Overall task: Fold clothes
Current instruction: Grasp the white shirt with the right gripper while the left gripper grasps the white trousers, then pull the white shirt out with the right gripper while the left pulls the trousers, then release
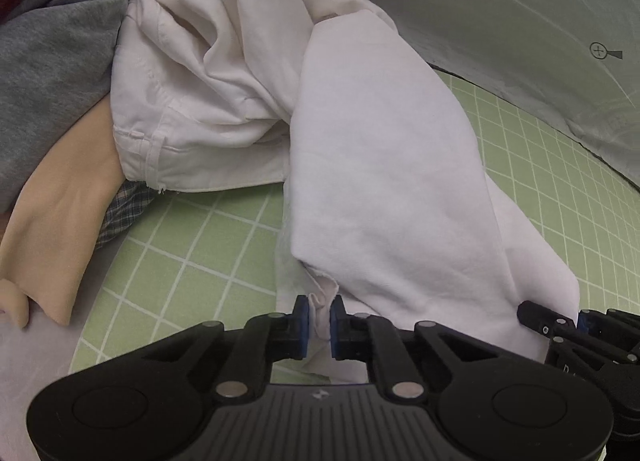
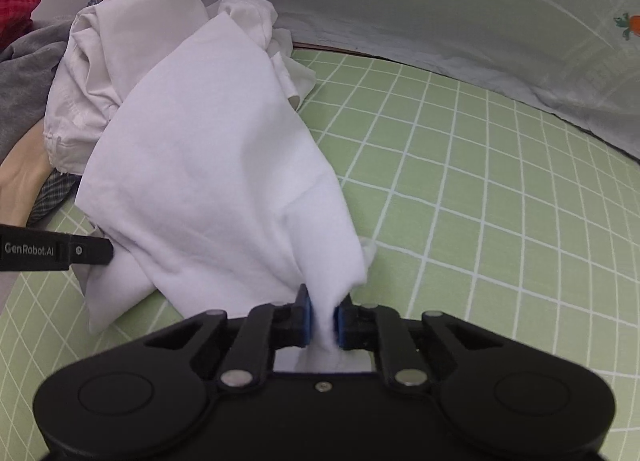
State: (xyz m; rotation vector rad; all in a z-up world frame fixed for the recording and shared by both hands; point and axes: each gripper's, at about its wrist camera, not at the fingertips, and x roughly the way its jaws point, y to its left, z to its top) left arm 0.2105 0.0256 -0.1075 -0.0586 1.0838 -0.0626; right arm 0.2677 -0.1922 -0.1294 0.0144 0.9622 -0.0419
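Note:
A white garment (image 1: pixel 380 165) stretches from the clothes pile toward me over the green grid mat (image 1: pixel 192 261). My left gripper (image 1: pixel 319 325) is shut on its near left edge. My right gripper (image 2: pixel 322 321) is shut on another bunched part of the same white garment (image 2: pixel 208 165), lifted off the mat (image 2: pixel 480 201). The right gripper also shows at the lower right of the left wrist view (image 1: pixel 576 321). The left gripper's finger (image 2: pixel 80 251) shows at the left of the right wrist view.
A pile of clothes lies at the left: off-white trousers (image 1: pixel 192 81), a grey garment (image 1: pixel 52 73), a beige garment (image 1: pixel 60 213), a plaid cloth (image 1: pixel 124 209) and a red cloth (image 2: pixel 16 9). A white backdrop sheet (image 1: pixel 500 21) borders the mat at the far side.

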